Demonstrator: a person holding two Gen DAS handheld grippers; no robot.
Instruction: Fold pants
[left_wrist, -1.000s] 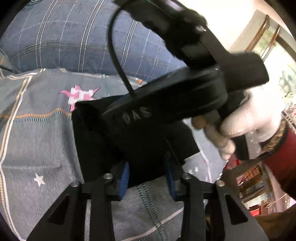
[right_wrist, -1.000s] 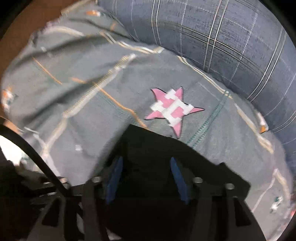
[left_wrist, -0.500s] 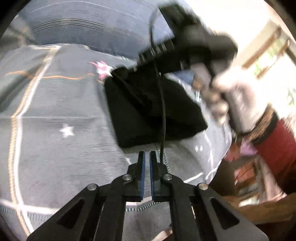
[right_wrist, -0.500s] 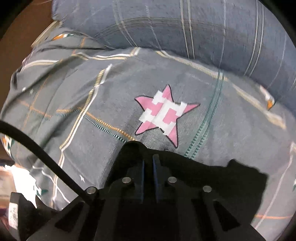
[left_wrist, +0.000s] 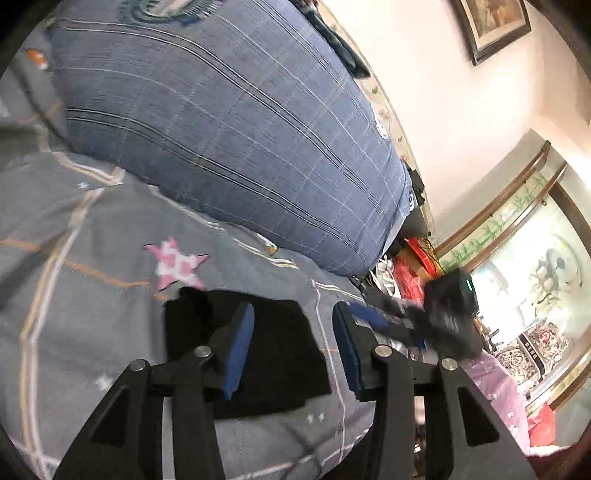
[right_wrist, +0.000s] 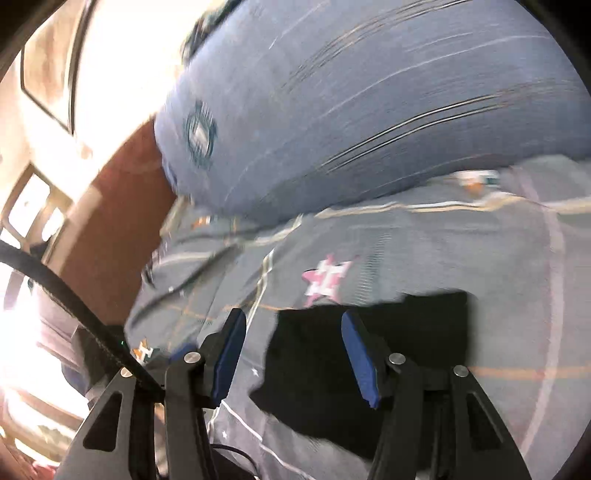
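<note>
Left hand-held gripper (left_wrist: 293, 347), black arms, blue pads, silver screws; right hand-held gripper (right_wrist: 293, 354) alike, black cable (right_wrist: 74, 306)

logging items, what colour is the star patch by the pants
Pink and white star patch, clearest in the left wrist view.

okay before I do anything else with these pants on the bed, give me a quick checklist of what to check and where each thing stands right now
1. Left gripper open and holding nothing: ok, the blue pads are apart with no cloth between them.
2. Right gripper open and holding nothing: ok, its pads are also apart.
3. Pants lying as a compact folded bundle on the bedspread: ok, a roughly square black shape.
4. Fold edges neatly lined up: cannot tell, the black cloth shows no detail and the right wrist view is blurred.
5. Pants apart from the blue pillow: ok, bedspread shows between them.
6. Pants away from the bed edge: cannot tell.
</note>
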